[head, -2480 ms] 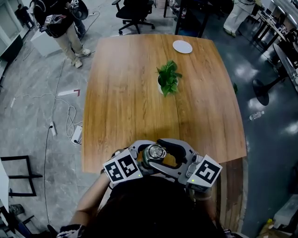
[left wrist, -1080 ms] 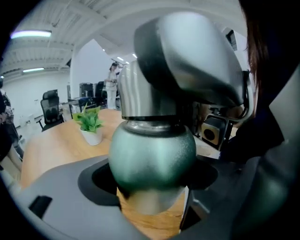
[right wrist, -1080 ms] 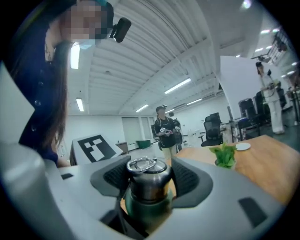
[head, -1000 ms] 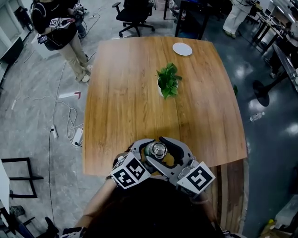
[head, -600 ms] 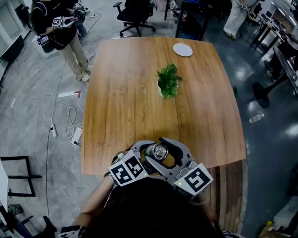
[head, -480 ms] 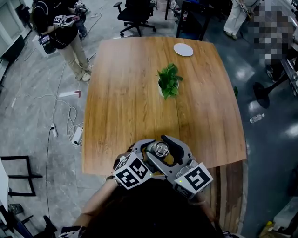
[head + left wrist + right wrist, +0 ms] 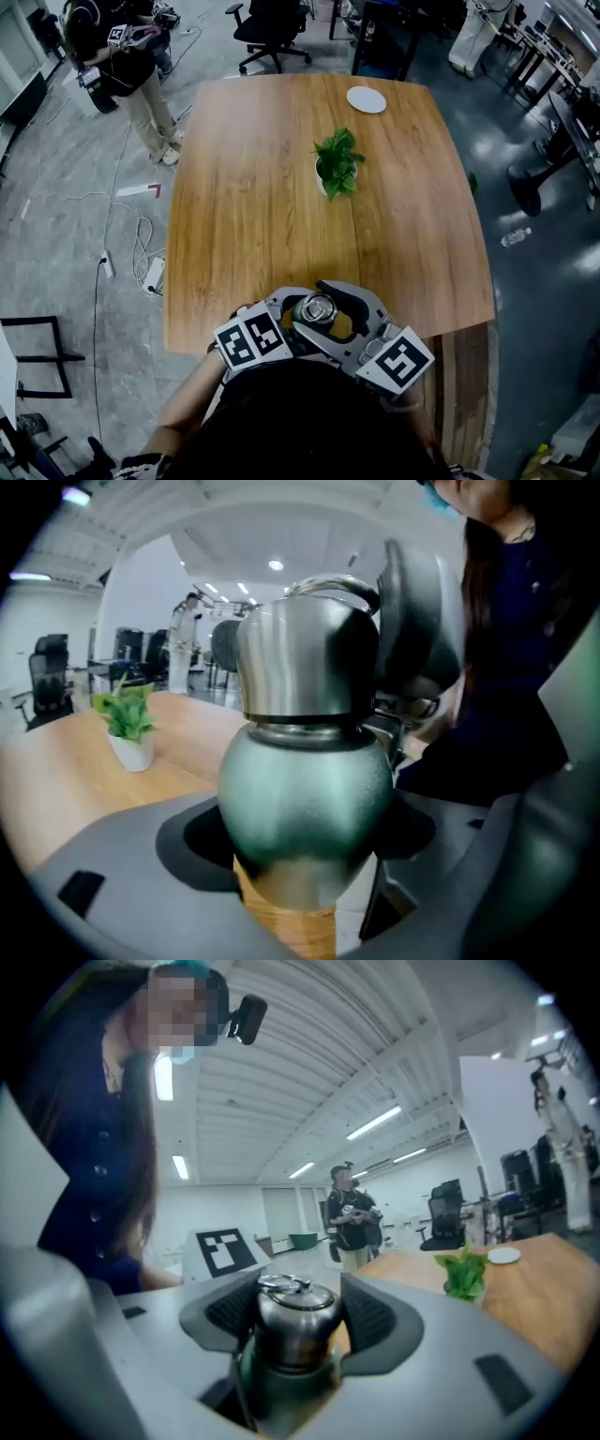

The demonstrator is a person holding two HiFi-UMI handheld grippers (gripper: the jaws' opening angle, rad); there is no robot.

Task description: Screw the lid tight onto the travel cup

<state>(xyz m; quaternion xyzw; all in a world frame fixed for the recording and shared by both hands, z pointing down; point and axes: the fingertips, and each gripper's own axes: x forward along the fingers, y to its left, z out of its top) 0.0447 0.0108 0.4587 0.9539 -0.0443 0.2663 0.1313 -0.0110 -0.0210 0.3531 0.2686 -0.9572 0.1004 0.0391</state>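
Head view: cup (image 7: 316,309) at the near edge of the table (image 7: 262,187), about mid-width, with both grippers round it. Plant (image 7: 337,161) in a white pot stands near the table's middle, well apart from the cup. White plate (image 7: 366,98) lies by the far edge. A person (image 7: 127,56) stands on the floor off the far left corner.

Left gripper view: left gripper (image 7: 305,855) is clamped on the cup's green body, pads pressing it from both sides. Cup upright. Steel lid (image 7: 305,672) sits on top. Wood colour shows under the body; cannot tell whether the cup rests on the table.

Right gripper view: right gripper (image 7: 295,1321) stands at lid height, one jaw each side of the lid. Jaws are opening; a thin gap shows at one pad, so no grip on the lid. Lid's ring handle lies flat on top.
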